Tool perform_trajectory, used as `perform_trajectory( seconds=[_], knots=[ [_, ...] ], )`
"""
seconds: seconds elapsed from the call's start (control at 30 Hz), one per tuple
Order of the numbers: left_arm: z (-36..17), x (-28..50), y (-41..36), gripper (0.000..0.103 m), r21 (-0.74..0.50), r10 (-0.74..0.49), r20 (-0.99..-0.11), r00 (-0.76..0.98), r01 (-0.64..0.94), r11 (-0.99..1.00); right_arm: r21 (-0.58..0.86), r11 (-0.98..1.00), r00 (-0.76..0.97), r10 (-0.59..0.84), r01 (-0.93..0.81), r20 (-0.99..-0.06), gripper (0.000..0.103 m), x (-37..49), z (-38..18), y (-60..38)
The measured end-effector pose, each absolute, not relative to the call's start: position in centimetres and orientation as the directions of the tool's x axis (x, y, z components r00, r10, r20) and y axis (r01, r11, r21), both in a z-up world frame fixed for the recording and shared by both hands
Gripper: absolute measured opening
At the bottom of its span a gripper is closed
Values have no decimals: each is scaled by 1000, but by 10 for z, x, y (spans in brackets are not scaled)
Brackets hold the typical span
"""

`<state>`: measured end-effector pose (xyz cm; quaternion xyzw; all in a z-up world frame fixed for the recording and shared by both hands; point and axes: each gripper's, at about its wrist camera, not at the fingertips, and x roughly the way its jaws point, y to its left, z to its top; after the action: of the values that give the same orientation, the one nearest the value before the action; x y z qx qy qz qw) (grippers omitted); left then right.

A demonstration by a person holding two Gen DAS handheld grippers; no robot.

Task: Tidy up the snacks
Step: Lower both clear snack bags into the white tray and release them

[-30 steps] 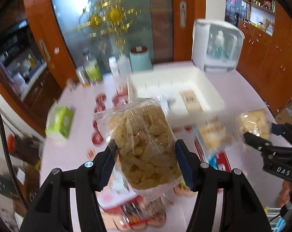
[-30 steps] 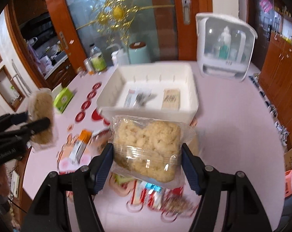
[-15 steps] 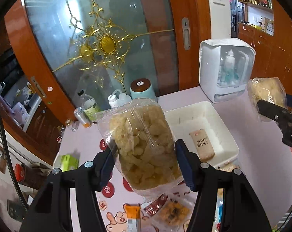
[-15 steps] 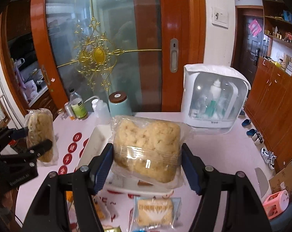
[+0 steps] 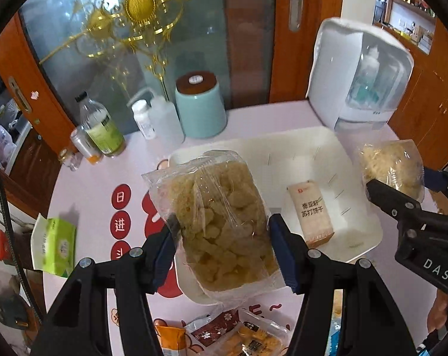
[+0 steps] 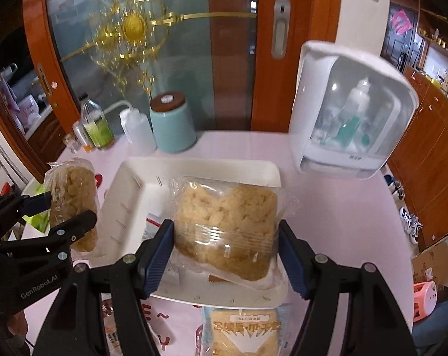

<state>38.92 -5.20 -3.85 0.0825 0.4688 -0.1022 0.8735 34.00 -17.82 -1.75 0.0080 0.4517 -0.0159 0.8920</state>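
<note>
Left bag: clear bag of puffed snack pieces (image 5: 221, 225), upright between the left gripper (image 5: 224, 237) jaws, blue pads pinching both its sides, top sticking out well past the fingertips.
Right bag: wider clear bag of pale crisp cake (image 6: 227, 225), clamped flat between the right gripper (image 6: 227, 249) jaws, pads pressing in on its left and right edges.
Tray: white tray (image 6: 194, 169) right beyond both sets of jaws, and both bags hang over it!
In the tray: a tan biscuit packet (image 5: 311, 212) lies just right of the left jaws; a small clear pouch (image 6: 152, 222) peeks out just left of the right jaws.
Below the jaws: more snack packs on the pink table (image 5: 84, 184) — a blue-and-white cracker pack (image 6: 244, 329) under the right gripper, an orange-topped pack (image 5: 170, 338) under the left.
Far side: teal canister (image 5: 200, 103), bottles, and a white cabinet (image 6: 351, 109) with a clear door stand well beyond the tray.
Left edge: green tissue pack (image 5: 53, 244), well left of the left jaws.
</note>
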Motion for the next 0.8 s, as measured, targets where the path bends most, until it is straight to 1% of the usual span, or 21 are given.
perform_trajectory(
  seconds=[0.07,0.1,0.13,0.2,0.23,0.27,0.3,0.37,0.6,0.8],
  knots=[
    [-47,391,-53,63,48,-99,-842,530,257,965,12,999,571,-14,43,-821,70,345,-26,-179],
    [-49,393,-52,71,43,-101,-845,525,256,966,22,999,559,-8,47,-829,70,348,-30,-180],
    [-52,394,-52,83,32,-107,-846,523,250,968,26,998,556,-6,50,-831,70,349,-33,-181],
    [-50,395,-48,97,13,-122,-840,529,245,969,17,998,562,-20,60,-827,74,350,-36,-181],
    [-49,394,-47,98,-3,-137,-838,528,247,969,9,998,568,-30,66,-822,74,349,-37,-181],
    [-48,394,-45,98,-11,-143,-839,525,247,969,3,997,576,-39,72,-816,79,349,-37,-181],
    [-47,394,-44,99,-14,-145,-841,522,246,969,-1,997,586,-47,78,-809,87,348,-36,-181],
    [-44,392,-43,99,-4,-134,-842,522,243,970,2,997,600,-47,80,-798,99,345,-32,-182],
    [-27,370,-40,101,13,-127,-819,560,239,971,6,998,623,-37,66,-782,100,333,-17,-181],
    [-7,345,-39,102,30,-120,-803,584,241,970,49,997,629,0,60,-777,100,315,-6,-184]
  ],
)
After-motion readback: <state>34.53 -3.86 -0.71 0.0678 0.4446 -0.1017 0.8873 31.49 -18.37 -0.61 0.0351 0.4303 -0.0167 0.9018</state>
